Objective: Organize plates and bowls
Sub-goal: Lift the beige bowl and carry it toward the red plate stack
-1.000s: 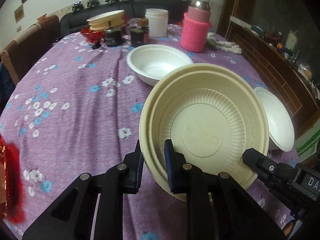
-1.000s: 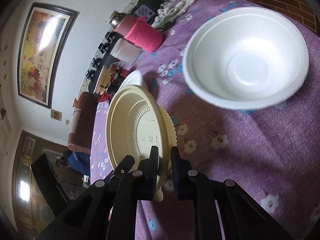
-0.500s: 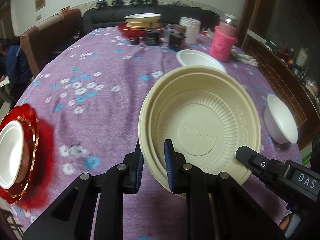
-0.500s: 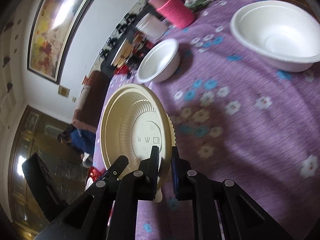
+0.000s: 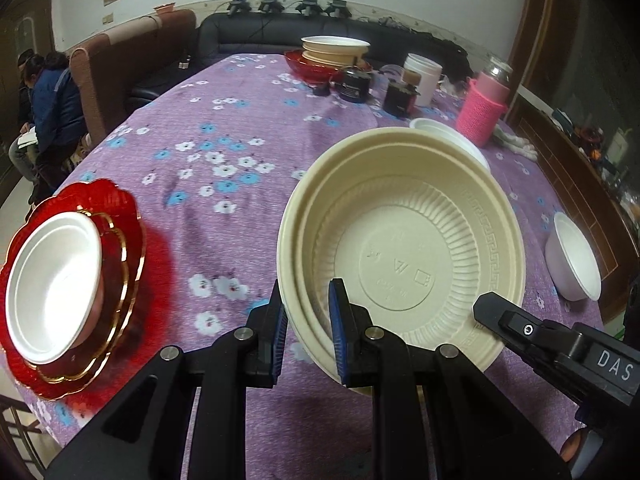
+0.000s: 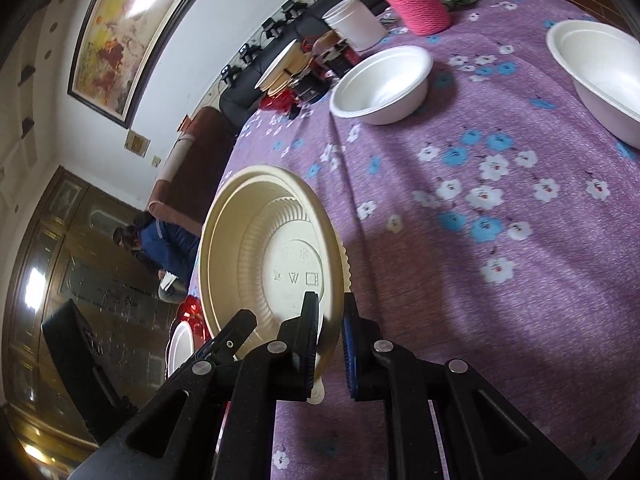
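Note:
A cream plastic bowl [image 5: 404, 248], nested as two stacked bowls, is held above the purple flowered tablecloth [image 5: 208, 152]. My left gripper [image 5: 306, 330] is shut on its near-left rim. My right gripper [image 6: 330, 340] is shut on the opposite rim of the same bowl [image 6: 272, 256]; it also shows at the lower right of the left wrist view. A stack of red gold-edged plates [image 5: 120, 240] with a white bowl [image 5: 52, 284] on top sits at the left table edge. Two white bowls [image 6: 382, 84] [image 6: 600, 72] stand on the cloth further right.
At the table's far side stand a pink knit-covered jar [image 5: 484, 112], a white tub [image 5: 420, 76], dark jars [image 5: 356, 84] and a stack of cream bowls on a red dish [image 5: 332, 52]. A sofa and seated people [image 5: 52, 96] are left of the table.
Both grippers have carried the cream bowl leftwards across the table. The red plate stack with the white bowl has come fully into the left wrist view; the white bowls have receded to the right.

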The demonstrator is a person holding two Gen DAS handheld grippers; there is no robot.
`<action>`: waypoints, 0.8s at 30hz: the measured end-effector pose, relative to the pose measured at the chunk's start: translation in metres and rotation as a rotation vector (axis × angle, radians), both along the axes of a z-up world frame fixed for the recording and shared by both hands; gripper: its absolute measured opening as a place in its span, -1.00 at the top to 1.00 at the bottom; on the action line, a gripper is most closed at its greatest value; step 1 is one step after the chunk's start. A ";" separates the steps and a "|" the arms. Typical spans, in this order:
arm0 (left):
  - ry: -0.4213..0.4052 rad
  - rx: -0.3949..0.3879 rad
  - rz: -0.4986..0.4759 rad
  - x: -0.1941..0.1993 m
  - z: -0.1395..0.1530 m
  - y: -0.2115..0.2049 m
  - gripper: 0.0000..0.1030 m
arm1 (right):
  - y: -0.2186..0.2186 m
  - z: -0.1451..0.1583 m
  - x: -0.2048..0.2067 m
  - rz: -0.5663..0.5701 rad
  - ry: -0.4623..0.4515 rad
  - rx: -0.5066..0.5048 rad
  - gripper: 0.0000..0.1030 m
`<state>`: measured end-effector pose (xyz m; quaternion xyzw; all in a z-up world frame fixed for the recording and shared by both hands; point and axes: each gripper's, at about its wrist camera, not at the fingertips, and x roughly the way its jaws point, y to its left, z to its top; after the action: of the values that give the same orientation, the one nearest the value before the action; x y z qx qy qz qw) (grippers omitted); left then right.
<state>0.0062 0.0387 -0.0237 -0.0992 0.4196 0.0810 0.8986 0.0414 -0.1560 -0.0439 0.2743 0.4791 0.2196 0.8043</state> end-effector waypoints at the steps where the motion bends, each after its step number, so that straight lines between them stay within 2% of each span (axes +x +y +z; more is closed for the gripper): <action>1: -0.002 -0.002 0.005 -0.002 0.000 0.002 0.66 | 0.003 0.001 -0.001 0.006 -0.004 -0.003 0.78; 24: -0.031 0.019 0.081 -0.025 -0.002 0.029 0.66 | 0.042 0.001 -0.007 0.087 -0.027 -0.016 0.78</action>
<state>-0.0191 0.0673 -0.0255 -0.1088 0.4004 0.1195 0.9020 0.0348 -0.1142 -0.0431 0.2438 0.4812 0.2543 0.8027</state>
